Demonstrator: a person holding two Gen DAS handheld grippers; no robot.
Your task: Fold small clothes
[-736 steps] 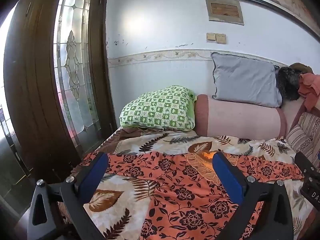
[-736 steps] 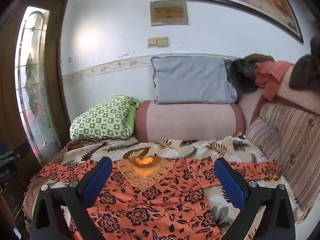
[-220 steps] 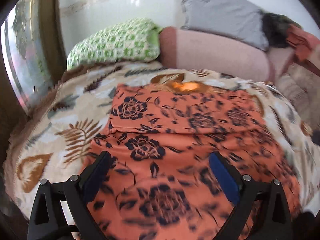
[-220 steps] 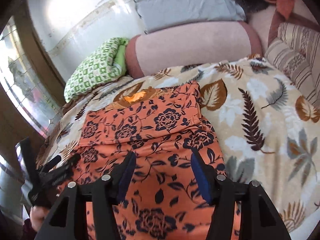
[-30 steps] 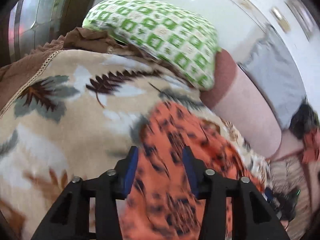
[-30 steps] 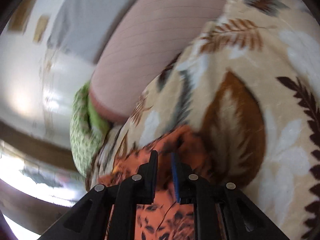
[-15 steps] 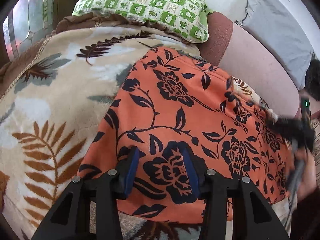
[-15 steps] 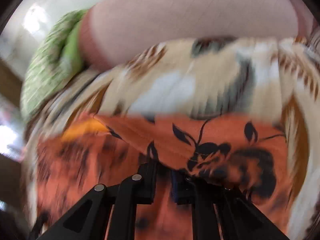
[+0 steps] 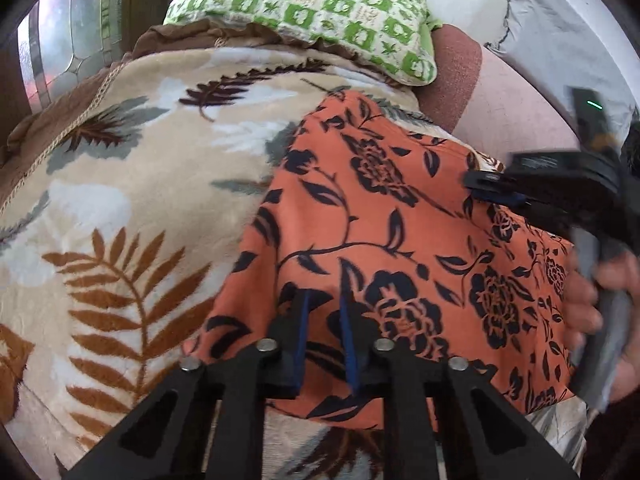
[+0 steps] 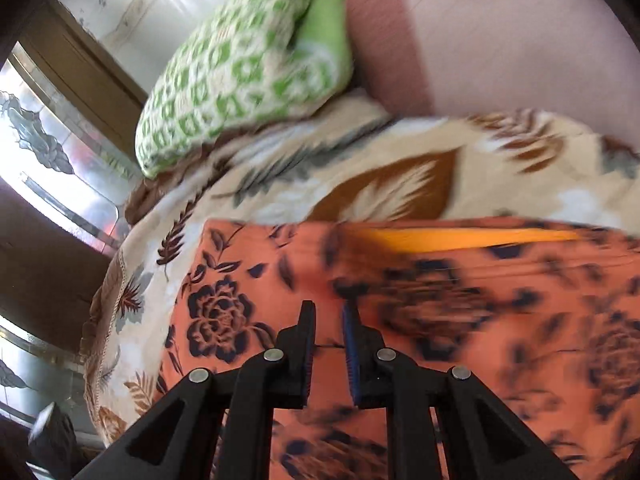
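Note:
An orange garment with black flowers [image 9: 384, 216] lies folded on a leaf-print blanket [image 9: 120, 208]. My left gripper [image 9: 323, 300] sits at the garment's near edge, its jaws nearly closed with cloth between them. My right gripper [image 9: 492, 190] shows at the right of the left wrist view, low over the garment's far right side. In the right wrist view the right gripper [image 10: 329, 312] is narrowly closed over the orange garment [image 10: 440, 288], with a fold of cloth between its pads. An orange-yellow lining [image 10: 460, 238] shows at the garment's far edge.
A green checked pillow [image 9: 312, 4] and a pink bolster [image 9: 512, 92] lie at the head of the bed, with a grey pillow [image 9: 560, 20] behind. A wooden door with stained glass [image 10: 44, 152] stands to the left. The blanket's edge drops off at the left.
My left gripper has closed further on the garment's near edge. My right gripper has swung left and lower over the garment, and the view is still blurred.

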